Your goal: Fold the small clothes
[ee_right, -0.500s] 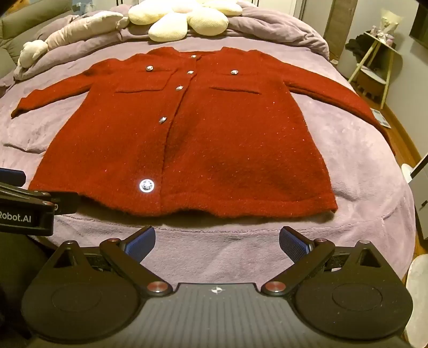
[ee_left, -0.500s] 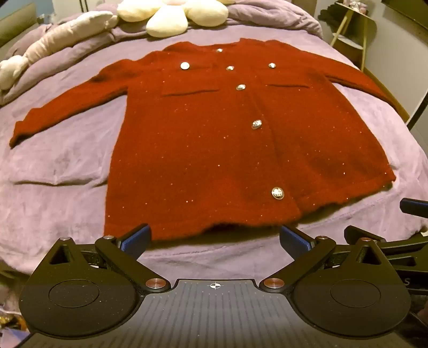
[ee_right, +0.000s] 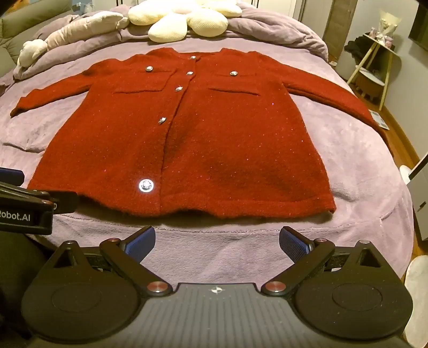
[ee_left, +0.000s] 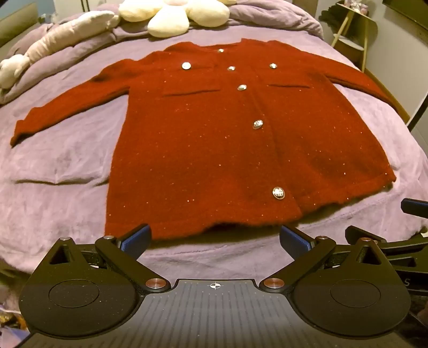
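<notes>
A red buttoned cardigan point(ee_left: 214, 139) lies flat and face up on the purple bedspread point(ee_left: 53, 166), sleeves spread to both sides, hem toward me. It also shows in the right wrist view point(ee_right: 214, 139). My left gripper point(ee_left: 214, 238) is open and empty, hovering just short of the hem's left part. My right gripper point(ee_right: 216, 241) is open and empty, just short of the hem's right part. The left gripper's body point(ee_right: 26, 208) shows at the left edge of the right wrist view.
A cream flower-shaped pillow point(ee_right: 184, 18) and a long pale pillow point(ee_left: 67, 34) lie at the bed's head. A small shelf stand point(ee_right: 374, 61) and wooden floor are to the right of the bed point(ee_right: 374, 214).
Both grippers have edged slightly forward toward the hem. The cardigan has not moved.
</notes>
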The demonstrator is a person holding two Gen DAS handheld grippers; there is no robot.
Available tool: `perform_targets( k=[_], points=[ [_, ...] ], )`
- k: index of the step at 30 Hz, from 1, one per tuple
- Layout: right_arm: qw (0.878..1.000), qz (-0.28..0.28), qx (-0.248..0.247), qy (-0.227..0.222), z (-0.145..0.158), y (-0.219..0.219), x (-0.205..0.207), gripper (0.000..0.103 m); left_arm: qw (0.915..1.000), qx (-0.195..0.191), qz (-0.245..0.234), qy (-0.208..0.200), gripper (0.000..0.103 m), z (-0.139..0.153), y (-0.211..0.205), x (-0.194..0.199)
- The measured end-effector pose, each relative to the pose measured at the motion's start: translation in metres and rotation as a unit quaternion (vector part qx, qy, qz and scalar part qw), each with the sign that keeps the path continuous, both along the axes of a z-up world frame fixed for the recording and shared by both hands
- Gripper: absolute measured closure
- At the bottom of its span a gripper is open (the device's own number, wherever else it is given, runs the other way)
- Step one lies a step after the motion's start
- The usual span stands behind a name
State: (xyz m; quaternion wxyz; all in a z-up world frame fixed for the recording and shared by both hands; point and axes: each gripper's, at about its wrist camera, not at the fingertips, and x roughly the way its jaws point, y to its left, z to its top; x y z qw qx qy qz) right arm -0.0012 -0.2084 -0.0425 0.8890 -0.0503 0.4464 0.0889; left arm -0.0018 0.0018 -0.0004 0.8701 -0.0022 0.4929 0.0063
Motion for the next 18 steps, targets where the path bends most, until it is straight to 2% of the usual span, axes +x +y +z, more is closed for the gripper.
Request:
perform_targets(
  k=[18],
  points=[
    [1.000, -0.002, -0.003, -0.005, 0.0035, 0.0015, -0.0028, 0.004, 1.0000, -0.002, 0.002, 0.001, 0.000, -0.0003, 0.0005, -0.0001]
  ],
)
